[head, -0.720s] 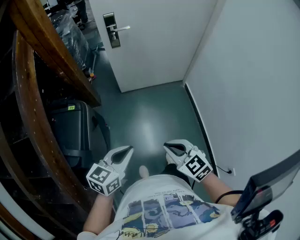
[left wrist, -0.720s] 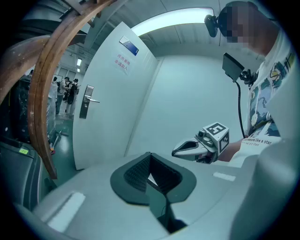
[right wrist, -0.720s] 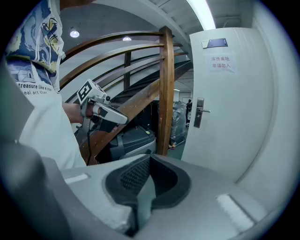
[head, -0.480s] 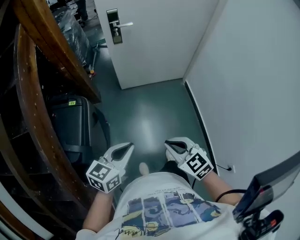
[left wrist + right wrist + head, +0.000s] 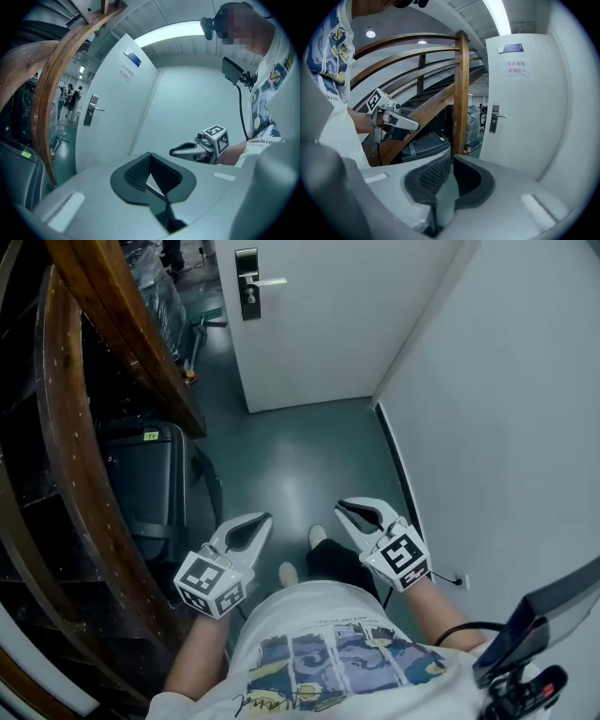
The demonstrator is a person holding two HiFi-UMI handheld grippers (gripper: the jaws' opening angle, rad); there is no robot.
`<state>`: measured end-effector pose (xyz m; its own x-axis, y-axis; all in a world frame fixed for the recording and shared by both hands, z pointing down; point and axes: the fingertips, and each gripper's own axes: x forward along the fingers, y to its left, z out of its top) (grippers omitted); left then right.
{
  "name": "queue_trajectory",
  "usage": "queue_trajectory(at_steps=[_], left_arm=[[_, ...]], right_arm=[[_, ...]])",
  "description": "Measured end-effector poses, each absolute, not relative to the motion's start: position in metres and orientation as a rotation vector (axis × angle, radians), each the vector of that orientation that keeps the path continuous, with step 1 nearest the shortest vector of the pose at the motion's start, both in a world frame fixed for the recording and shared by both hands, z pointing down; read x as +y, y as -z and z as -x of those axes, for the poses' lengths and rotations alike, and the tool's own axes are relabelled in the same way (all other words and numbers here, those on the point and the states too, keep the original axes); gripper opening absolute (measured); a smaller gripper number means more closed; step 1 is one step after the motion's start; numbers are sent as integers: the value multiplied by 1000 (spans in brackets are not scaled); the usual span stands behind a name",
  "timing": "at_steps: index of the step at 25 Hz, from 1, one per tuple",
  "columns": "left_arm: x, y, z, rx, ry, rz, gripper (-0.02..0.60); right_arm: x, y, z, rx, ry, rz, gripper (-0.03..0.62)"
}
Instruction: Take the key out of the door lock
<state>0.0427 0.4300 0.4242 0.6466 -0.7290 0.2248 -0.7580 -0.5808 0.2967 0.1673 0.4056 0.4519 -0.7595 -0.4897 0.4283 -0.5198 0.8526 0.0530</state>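
While both grippers hang low near the person's body, the door (image 5: 328,324) w/ its lock plate (image 5: 247,284) stands at the far end of the green floor (image 5: 291,456), well apart from them. Key itself is too small to make out at the plate; lever handle (image 5: 271,281) sticks out right from it. L gripper (image 5: 265,517): jaws closed together, nothing btwn. R gripper (image 5: 343,506): jaws meet at the tips, empty too. Dark suitcase (image 5: 141,484) sits left, under the wooden stair rail (image 5: 112,324). White wall (image 5: 506,409) runs along the right.
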Motion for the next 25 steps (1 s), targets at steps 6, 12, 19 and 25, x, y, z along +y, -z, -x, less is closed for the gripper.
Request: queue_trajectory(at_steps=[6,12,19,25], left_arm=[[377,-426,-24,-1235,-99,-2471,50],[289,-417,-1,-1269,-118,-2460,87],[175,-394,2,-1292,-182,-2478,98],[107,-390,3,-1292,-188,-2481,98]], right_arm=[[354,-460,-145,-2607,-120,-703,37],[260,-464,-122,-2623,-109,-657,57],[157,-448,-107,-2655,-91,-593,58],[95,-441,-88,-2678,-76,-546,58]])
